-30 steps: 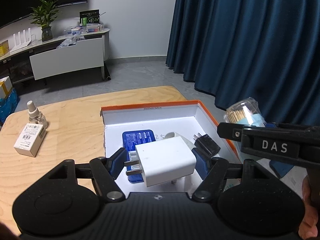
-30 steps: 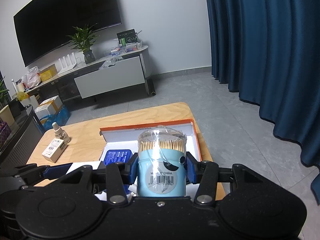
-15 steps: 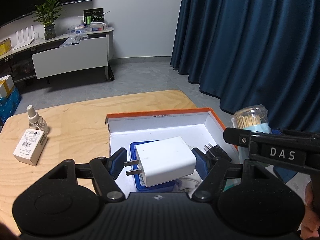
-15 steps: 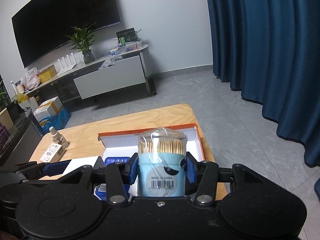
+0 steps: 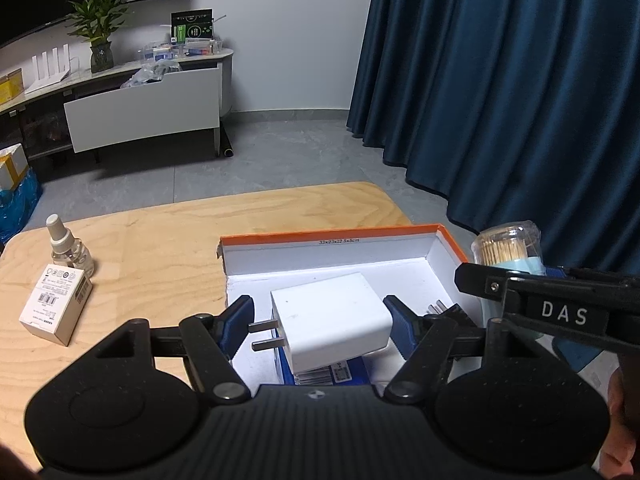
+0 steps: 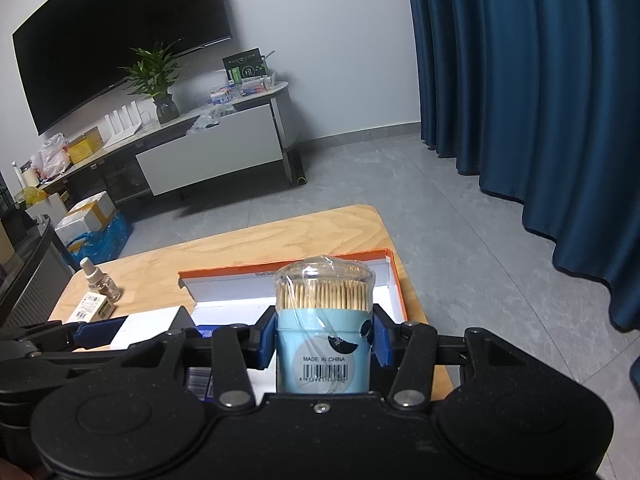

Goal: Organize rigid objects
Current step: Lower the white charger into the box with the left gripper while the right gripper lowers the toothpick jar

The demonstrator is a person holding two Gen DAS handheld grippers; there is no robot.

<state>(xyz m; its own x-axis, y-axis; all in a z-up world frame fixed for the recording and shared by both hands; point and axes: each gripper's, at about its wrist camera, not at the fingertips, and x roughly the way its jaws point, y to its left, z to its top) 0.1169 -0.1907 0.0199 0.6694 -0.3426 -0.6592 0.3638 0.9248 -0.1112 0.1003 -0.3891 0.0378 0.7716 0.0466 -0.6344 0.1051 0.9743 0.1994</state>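
Observation:
My left gripper (image 5: 324, 318) is shut on a white plug charger (image 5: 332, 320), its prongs pointing at the left pad. It hangs over the orange-rimmed white box (image 5: 340, 237), above a blue pack (image 5: 332, 374) that lies inside. A black plug (image 5: 444, 309) lies in the box at the right. My right gripper (image 6: 324, 336) is shut on a pale blue toothpick jar (image 6: 323, 332) with a clear lid, held upright over the near side of the box (image 6: 280, 269). That jar (image 5: 508, 246) shows at the right of the left wrist view, beside the box's right wall.
On the wooden table (image 5: 160, 248), left of the box, stand a small clear bottle (image 5: 66, 244) and a little white carton (image 5: 56, 306). The table's far edge and right edge drop to grey floor. A blue curtain (image 5: 520, 100) hangs at the right.
Both grippers have carried their objects forward over the box. The charger now covers most of the blue pack. Neither grip has changed.

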